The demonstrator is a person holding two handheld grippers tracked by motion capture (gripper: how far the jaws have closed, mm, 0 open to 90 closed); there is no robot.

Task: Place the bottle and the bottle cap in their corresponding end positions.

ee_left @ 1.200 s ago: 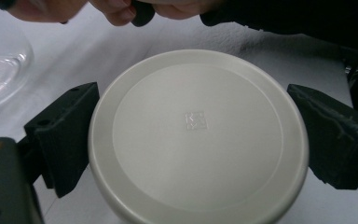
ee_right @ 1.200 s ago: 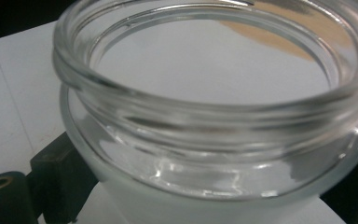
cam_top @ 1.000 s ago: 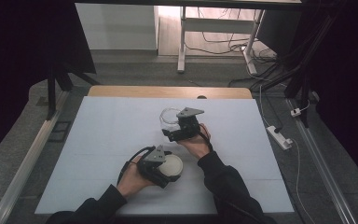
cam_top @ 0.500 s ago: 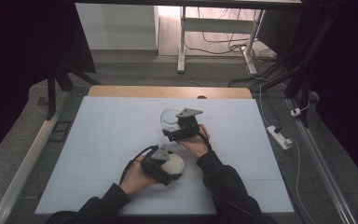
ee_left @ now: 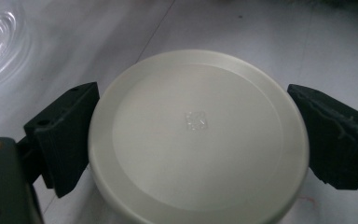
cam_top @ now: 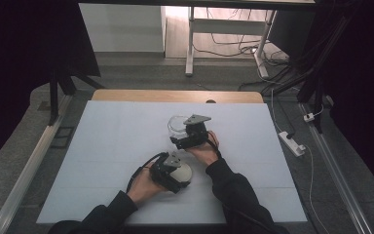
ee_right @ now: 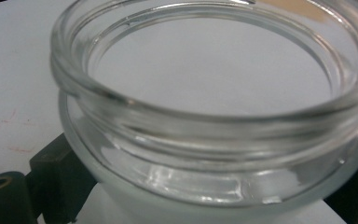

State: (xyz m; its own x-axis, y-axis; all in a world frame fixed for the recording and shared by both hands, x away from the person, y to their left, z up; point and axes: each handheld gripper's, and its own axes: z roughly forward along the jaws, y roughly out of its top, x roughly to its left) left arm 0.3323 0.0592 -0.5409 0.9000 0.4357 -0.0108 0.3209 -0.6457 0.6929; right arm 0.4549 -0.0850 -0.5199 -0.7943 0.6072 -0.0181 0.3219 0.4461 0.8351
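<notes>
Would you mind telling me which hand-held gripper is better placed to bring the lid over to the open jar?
The left hand-held gripper, probably: its jaws already sit against both sides of the white lid, while the right hand-held gripper is occupied, flanking the open glass jar on the table.

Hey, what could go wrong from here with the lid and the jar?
1. The lid sits between the left hand-held gripper's jaws, touched just at its rim, so it might slip or tilt when lifted.
2. The jar is smooth glass, and the right hand-held gripper's jaws meet its curved wall, so it could twist or slide.
3. In the high view both hands work close together, so the grippers might collide.
</notes>
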